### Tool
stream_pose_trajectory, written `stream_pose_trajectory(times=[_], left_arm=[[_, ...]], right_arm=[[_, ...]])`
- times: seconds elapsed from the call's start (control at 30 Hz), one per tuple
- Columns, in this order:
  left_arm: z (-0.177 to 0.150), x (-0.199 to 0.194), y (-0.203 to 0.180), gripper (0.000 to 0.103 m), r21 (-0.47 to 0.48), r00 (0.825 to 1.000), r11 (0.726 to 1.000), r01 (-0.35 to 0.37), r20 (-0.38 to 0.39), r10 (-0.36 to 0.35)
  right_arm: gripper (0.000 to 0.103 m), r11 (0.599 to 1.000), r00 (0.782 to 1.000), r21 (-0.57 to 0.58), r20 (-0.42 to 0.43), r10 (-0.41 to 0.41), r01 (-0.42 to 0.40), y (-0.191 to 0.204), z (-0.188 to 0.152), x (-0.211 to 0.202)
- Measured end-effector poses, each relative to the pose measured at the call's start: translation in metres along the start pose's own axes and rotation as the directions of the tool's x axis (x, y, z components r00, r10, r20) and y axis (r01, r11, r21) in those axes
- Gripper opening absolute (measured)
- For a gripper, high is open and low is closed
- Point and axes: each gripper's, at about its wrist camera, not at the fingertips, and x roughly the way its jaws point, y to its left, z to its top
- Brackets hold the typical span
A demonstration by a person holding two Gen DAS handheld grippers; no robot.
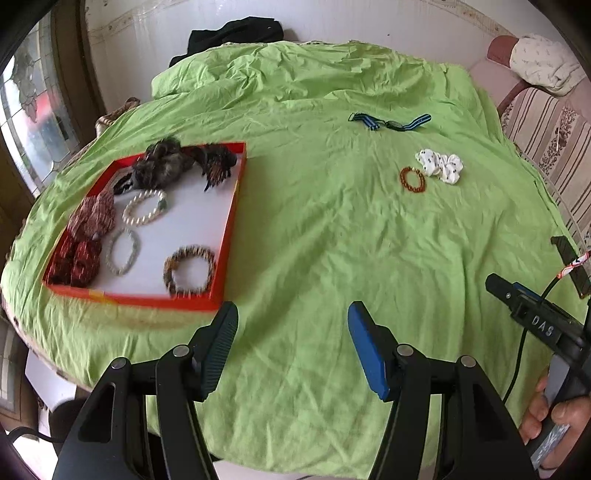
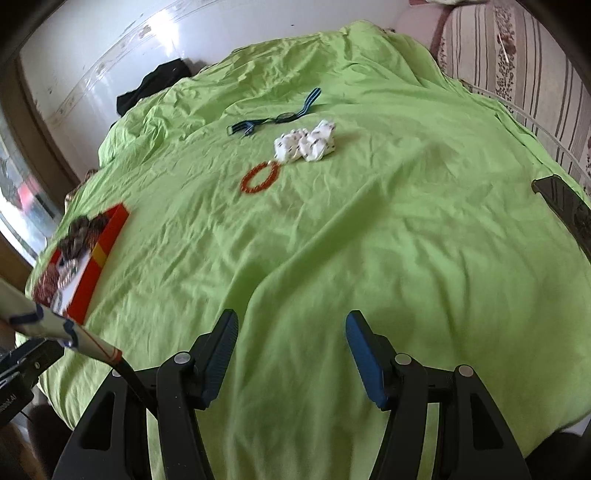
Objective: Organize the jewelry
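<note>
A red tray [image 1: 231,236] with a white floor lies at the left on the green sheet. It holds a pearl bracelet [image 1: 143,208], a pale bead bracelet [image 1: 123,251], a brown bead bracelet [image 1: 190,269], red scrunchies [image 1: 79,254] and dark hair clips [image 1: 184,162]. An orange bead bracelet [image 1: 413,180], a white scrunchie [image 1: 440,165] and a blue striped watch [image 1: 389,122] lie loose on the sheet at the far right. My left gripper [image 1: 291,317] is open and empty near the tray's front corner. My right gripper [image 2: 291,325] is open and empty, well short of the orange bracelet [image 2: 259,178].
The green sheet [image 1: 325,229] covers a round table. A black phone [image 2: 565,206] lies at the right edge. Dark cloth [image 1: 232,33] sits at the far edge by the wall. A striped sofa [image 1: 546,129] stands to the right.
</note>
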Motion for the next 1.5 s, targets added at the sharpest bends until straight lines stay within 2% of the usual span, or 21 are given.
stream_pose_trajectory(times=[0.2,0.33,0.4,0.47,0.53,0.57,0.6,0.8,0.87,0.97,1.0,1.07,1.1,1.13,1.17,1.23,1.3,1.4,1.5], left_arm=[[0.044,0.022,-0.019,0.067,0.093,0.997,0.993,0.07,-0.027,-0.068],[0.073,0.048,-0.042,0.067,0.139,0.988,0.979,0.152,-0.047,-0.147],[0.091,0.063,-0.055,0.065,0.141,0.977,0.967,0.214,-0.045,-0.21],[0.109,0.082,-0.067,0.054,0.142,0.965,0.955,0.261,-0.045,-0.257],[0.125,0.105,-0.08,0.031,0.133,0.962,0.953,0.273,-0.069,-0.266],[0.132,0.118,-0.087,0.027,0.121,0.956,0.95,0.289,-0.085,-0.28],[0.138,0.127,-0.09,0.024,0.11,0.95,0.946,0.306,-0.101,-0.295],[0.162,0.185,-0.108,0.024,0.021,0.913,0.923,0.383,-0.156,-0.376],[0.166,0.193,-0.112,0.024,0.009,0.903,0.914,0.405,-0.157,-0.399],[0.172,0.208,-0.119,0.024,-0.034,0.878,0.894,0.447,-0.171,-0.446],[0.174,0.216,-0.123,0.024,-0.059,0.865,0.884,0.464,-0.188,-0.466],[0.173,0.225,-0.13,0.024,-0.083,0.853,0.877,0.473,-0.207,-0.479],[0.172,0.23,-0.135,0.023,-0.081,0.852,0.88,0.468,-0.225,-0.474],[0.17,0.23,-0.139,0.01,-0.065,0.864,0.892,0.447,-0.229,-0.449],[0.169,0.228,-0.142,0.007,-0.048,0.877,0.905,0.422,-0.231,-0.421],[0.165,0.221,-0.14,0.007,-0.041,0.873,0.903,0.427,-0.241,-0.424],[0.159,0.208,-0.134,0.007,-0.031,0.879,0.907,0.421,-0.232,-0.416],[0.14,0.181,-0.115,0.007,-0.049,0.872,0.899,0.436,-0.224,-0.435],[0.114,0.147,-0.092,0.007,-0.061,0.863,0.888,0.456,-0.214,-0.457]], right_arm=[[0.065,0.996,0.997,0.051,-0.029,0.075,-0.074,-0.019,0.054,0.02],[0.065,0.998,0.998,0.023,0.01,0.055,-0.056,-0.027,0.094,0.046],[0.063,0.998,0.998,0.021,0.014,0.053,-0.053,-0.031,0.112,0.06],[0.063,0.998,0.998,0.03,0.009,0.062,-0.062,-0.035,0.128,0.075],[0.063,0.997,0.998,0.046,0.009,0.068,-0.068,-0.038,0.144,0.088],[0.063,0.996,0.998,0.056,0.008,0.07,-0.07,-0.04,0.152,0.095],[0.063,0.996,0.997,0.06,0.007,0.07,-0.071,-0.042,0.156,0.099],[0.061,0.991,0.995,0.09,-0.012,0.096,-0.095,-0.051,0.18,0.122],[0.061,0.99,0.995,0.097,-0.017,0.102,-0.1,-0.052,0.184,0.129],[0.061,0.988,0.994,0.112,-0.032,0.107,-0.103,-0.054,0.19,0.144],[0.056,0.984,0.992,0.136,-0.041,0.122,-0.115,-0.056,0.191,0.151],[0.033,0.968,0.984,0.203,-0.072,0.166,-0.148,-0.061,0.191,0.165],[0.017,0.962,0.98,0.224,-0.084,0.178,-0.155,-0.062,0.19,0.17],[0.014,0.956,0.977,0.243,-0.095,0.191,-0.163,-0.064,0.189,0.172],[0.012,0.952,0.975,0.254,-0.096,0.199,-0.169,-0.064,0.186,0.171],[0.011,0.95,0.972,0.25,-0.095,0.214,-0.185,-0.064,0.181,0.161],[0.011,0.952,0.972,0.241,-0.093,0.215,-0.188,-0.065,0.171,0.144],[0.011,0.938,0.963,0.269,-0.095,0.251,-0.218,-0.073,0.147,0.119],[0.011,0.919,0.947,0.294,-0.102,0.304,-0.264,-0.08,0.109,0.087]])
